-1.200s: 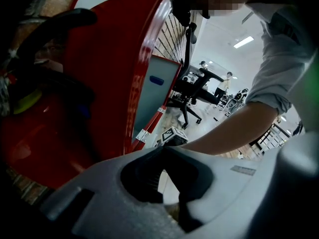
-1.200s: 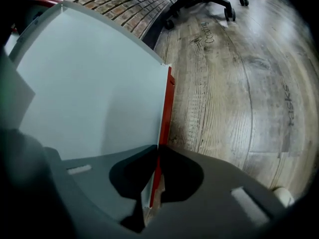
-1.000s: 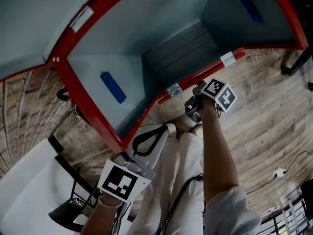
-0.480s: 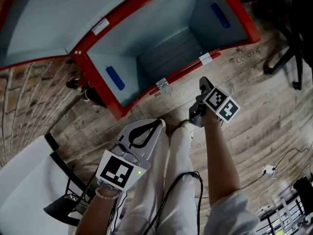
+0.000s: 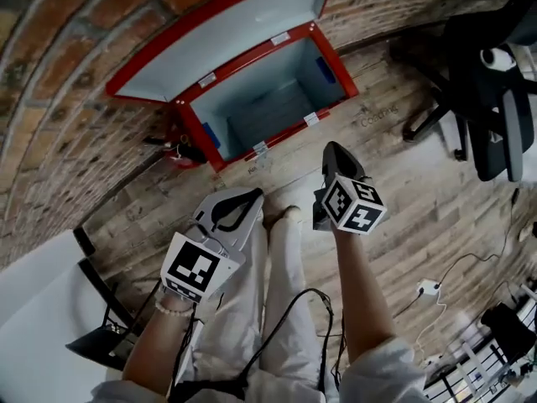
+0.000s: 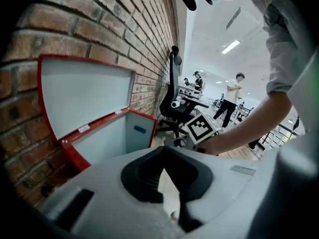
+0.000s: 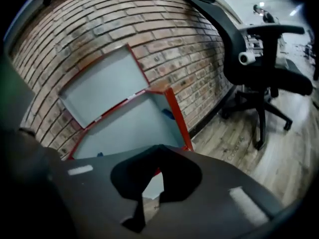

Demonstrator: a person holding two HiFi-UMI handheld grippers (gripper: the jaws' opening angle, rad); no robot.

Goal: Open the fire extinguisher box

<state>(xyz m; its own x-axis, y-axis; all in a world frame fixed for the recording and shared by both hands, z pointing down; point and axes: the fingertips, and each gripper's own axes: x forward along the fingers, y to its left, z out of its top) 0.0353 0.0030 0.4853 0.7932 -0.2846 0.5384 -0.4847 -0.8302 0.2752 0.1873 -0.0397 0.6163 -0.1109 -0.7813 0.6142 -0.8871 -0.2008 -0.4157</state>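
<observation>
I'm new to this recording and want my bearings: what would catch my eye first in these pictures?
The red fire extinguisher box stands on the wooden floor, its lid raised against the brick wall. In front of it hang the white left gripper and the black right gripper, jaws together and empty. A black office chair stands to the right.

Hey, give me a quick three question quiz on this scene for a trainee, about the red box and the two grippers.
1. True or false: the fire extinguisher box is closed.
2. What do the left gripper and the right gripper hold? A) a handle B) nothing C) an extinguisher
3. Fill in: the box stands against a ___ wall.
Key: 1 false, its lid stands open; 2 B; 3 brick.
</observation>
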